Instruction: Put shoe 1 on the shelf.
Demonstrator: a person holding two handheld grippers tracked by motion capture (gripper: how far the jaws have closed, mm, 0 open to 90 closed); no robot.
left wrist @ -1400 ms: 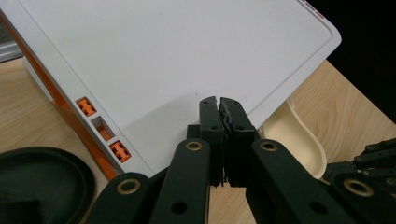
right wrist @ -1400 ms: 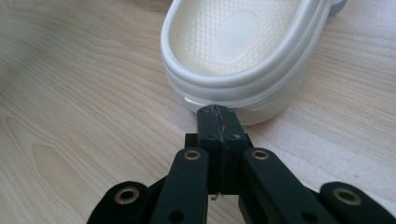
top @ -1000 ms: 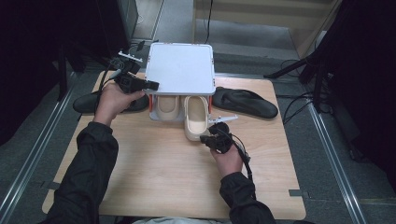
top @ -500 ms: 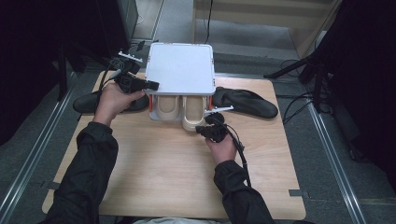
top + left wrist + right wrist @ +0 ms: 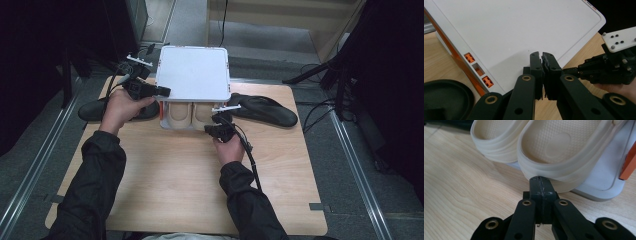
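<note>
Wooden surface [image 5: 165,185] carries a white box [image 5: 194,72] with two cream slippers [image 5: 192,114] tucked under its near edge, a black sandal [image 5: 265,109] either side; dark room around. Right tool [image 5: 541,182], jaws pressed together, tip touching the nearer slipper's heel. Left tool [image 5: 541,56] jaws nearly together, over the box's lid.

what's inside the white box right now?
Two cream slippers side by side in the white box, heels at the open front; right claw, shut, touches one heel. The lid hides the toe ends and anything deeper.
</note>
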